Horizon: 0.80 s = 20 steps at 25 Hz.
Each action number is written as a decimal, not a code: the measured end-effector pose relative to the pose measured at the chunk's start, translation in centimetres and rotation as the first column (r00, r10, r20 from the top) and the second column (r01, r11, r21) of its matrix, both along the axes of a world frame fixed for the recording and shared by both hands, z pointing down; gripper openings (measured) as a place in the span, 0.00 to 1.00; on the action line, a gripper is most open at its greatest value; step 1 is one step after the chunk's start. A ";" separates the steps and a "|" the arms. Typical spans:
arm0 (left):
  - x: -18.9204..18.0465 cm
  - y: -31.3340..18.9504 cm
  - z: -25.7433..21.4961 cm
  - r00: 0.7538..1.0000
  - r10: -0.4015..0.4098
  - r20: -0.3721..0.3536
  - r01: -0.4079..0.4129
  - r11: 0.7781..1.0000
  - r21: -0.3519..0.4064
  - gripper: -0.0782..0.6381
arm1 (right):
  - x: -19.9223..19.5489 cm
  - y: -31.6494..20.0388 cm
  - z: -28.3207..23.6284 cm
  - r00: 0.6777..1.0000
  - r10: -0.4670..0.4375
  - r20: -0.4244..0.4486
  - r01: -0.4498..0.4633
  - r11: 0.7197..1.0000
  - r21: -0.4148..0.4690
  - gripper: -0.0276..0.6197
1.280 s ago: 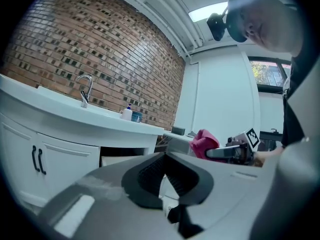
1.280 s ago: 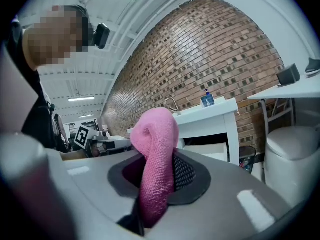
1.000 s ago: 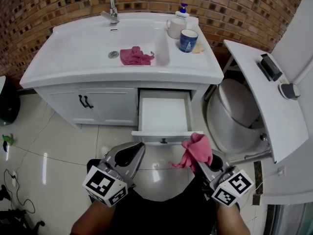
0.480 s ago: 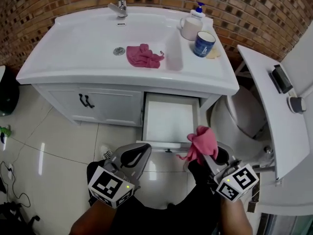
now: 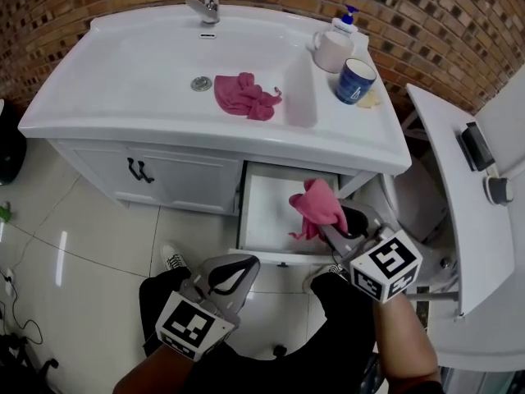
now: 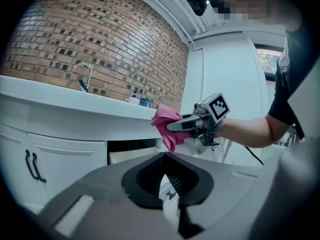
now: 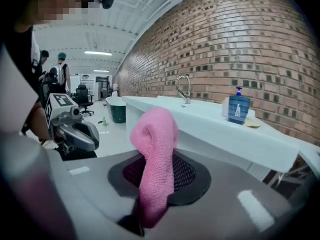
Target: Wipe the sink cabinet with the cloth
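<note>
Your right gripper (image 5: 326, 231), jaws clamped on the pink cloth (image 5: 316, 206), hovers over the open drawer (image 5: 264, 208); your left gripper (image 5: 243, 263) hangs closed, empty.

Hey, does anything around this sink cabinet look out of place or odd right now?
The white drawer under the white sink counter is pulled open, its visible inside bare. A crumpled pink cloth lies in the basin near the drain, apart from the second pink cloth clamped in the right gripper.
</note>
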<state>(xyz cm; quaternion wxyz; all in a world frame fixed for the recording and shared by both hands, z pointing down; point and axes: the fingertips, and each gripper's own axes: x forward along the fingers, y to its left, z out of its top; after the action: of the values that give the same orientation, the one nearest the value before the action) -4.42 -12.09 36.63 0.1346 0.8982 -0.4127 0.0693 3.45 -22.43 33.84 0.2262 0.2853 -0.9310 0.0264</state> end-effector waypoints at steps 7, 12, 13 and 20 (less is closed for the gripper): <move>-1.0 -0.5 0.7 0.999 -0.033 -0.036 0.032 0.999 -0.022 0.12 | -2.7 -3.9 7.0 0.988 -0.071 -0.138 0.068 0.997 -0.030 0.17; -1.9 -0.1 1.8 0.994 -0.047 -0.096 0.040 0.996 -0.075 0.12 | -3.7 -6.4 9.5 0.973 -0.119 -0.195 0.115 0.993 -0.034 0.17; -2.1 -0.2 1.6 0.992 -0.051 -0.113 0.044 0.997 -0.065 0.12 | -3.9 -6.9 10.0 0.971 -0.125 -0.204 0.119 0.992 -0.039 0.17; -3.7 -0.3 1.5 0.986 -0.070 -0.148 0.064 0.997 -0.047 0.12 | -6.3 -9.0 14.5 0.940 -0.180 -0.290 0.160 0.983 -0.091 0.17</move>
<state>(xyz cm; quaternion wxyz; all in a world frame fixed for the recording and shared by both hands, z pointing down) -8.12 -12.43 38.14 0.1863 0.8835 -0.4297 0.0056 -2.86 -31.41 48.33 0.3744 0.1969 -0.9061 -0.0055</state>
